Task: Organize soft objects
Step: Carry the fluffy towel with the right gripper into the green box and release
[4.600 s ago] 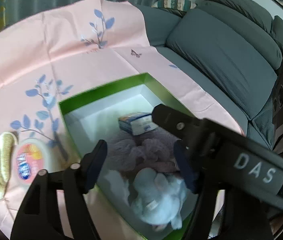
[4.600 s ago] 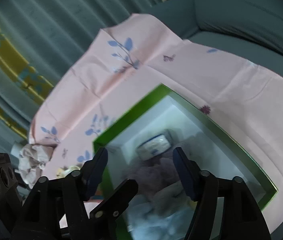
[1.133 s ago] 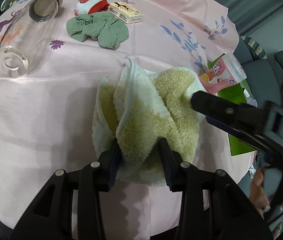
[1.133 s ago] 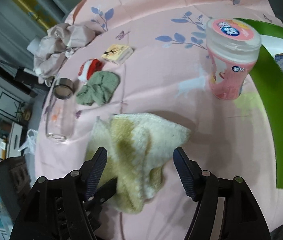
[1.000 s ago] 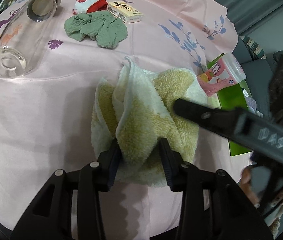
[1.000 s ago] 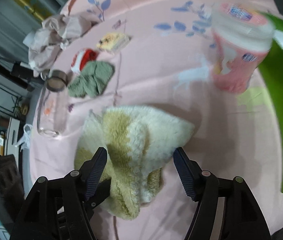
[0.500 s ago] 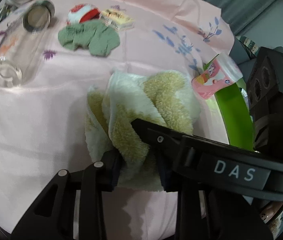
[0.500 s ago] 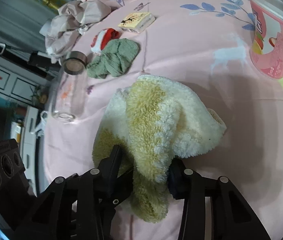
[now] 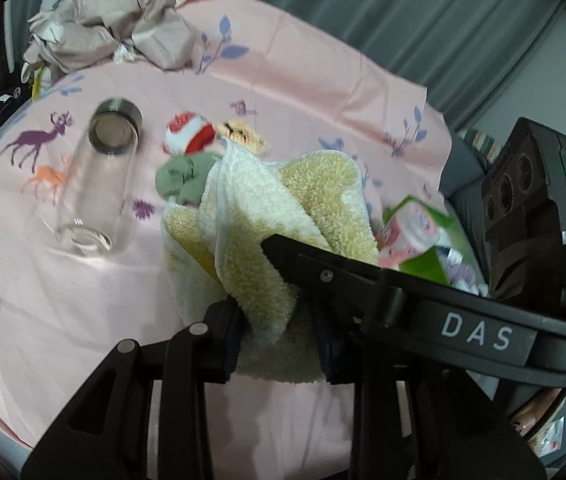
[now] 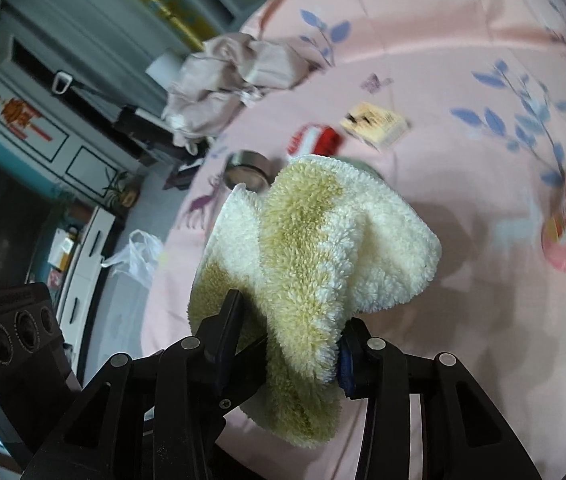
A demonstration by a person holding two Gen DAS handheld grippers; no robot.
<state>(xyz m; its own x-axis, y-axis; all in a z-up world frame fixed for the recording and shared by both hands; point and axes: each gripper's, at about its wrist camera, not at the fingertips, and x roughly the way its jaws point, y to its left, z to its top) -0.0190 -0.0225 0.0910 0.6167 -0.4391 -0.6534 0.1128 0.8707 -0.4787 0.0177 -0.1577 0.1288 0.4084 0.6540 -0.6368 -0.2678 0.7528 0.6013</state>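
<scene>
Pink floral cloth covers the surface, grey curtains behind. Glass jar lies on its side, looks empty; green box at right, contents blurred. Left gripper and right gripper both clamped on the yellow towel, held above the cloth.

Right gripper jaws clamp fluffy towel.

The white letters "DAS" stand on the black body of the right gripper, which crosses the left wrist view. The print on the pink container and on the small yellow box is too blurred to read.
</scene>
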